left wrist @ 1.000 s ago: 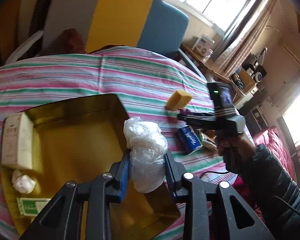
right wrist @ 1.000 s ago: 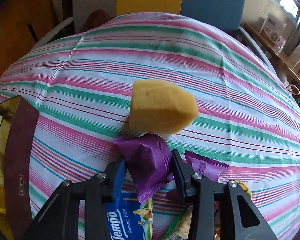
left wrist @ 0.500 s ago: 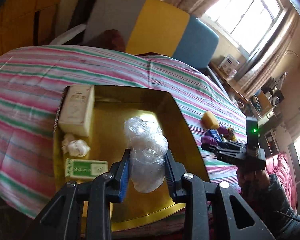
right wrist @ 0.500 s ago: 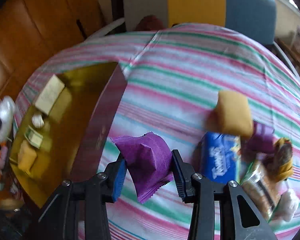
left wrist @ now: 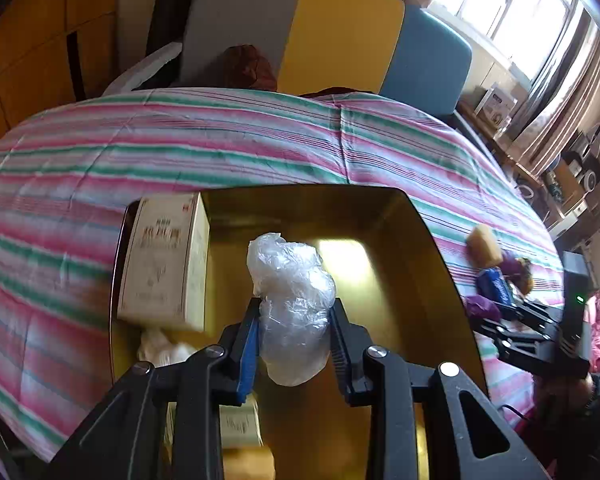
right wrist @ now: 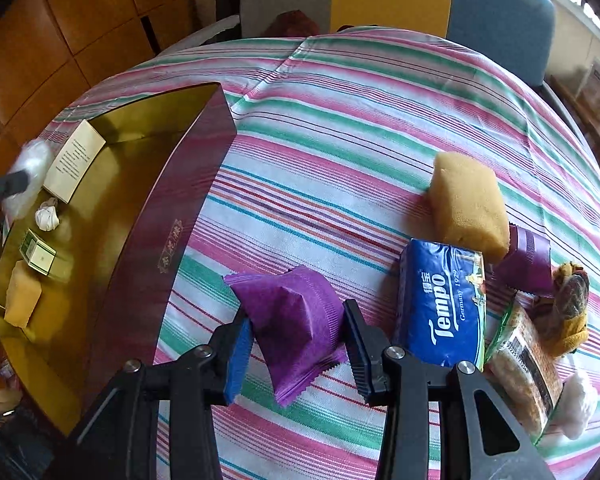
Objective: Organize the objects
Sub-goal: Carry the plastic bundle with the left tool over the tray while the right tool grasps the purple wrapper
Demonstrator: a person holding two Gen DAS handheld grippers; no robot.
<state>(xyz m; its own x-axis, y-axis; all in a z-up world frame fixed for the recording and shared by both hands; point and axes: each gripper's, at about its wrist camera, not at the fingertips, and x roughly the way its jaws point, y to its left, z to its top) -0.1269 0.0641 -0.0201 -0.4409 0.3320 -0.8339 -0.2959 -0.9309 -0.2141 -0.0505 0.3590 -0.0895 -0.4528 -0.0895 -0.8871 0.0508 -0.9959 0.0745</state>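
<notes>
- Two grippers are seen: left gripper (left wrist: 294, 334) is clamped on one clear plastic wad (left wrist: 290, 312); right gripper (right wrist: 299, 338) pinches one purple packet (right wrist: 292, 320).
- One gold box (right wrist: 112, 184) is seen on the striped cloth, with four items counted inside.

Crumpled clear plastic bag (left wrist: 292, 312) above gold tray (left wrist: 412, 280); purple sachet (right wrist: 296, 320) aloft.

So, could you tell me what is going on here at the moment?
A person is tidying loose items from a striped table into a gold-lined box, with a handheld gripper in each hand. The left gripper is shut on a crumpled plastic bag above the box's inside. The right gripper is shut on a purple packet over the cloth beside the box. A sponge, a tissue pack and other items wait on the table.
</notes>
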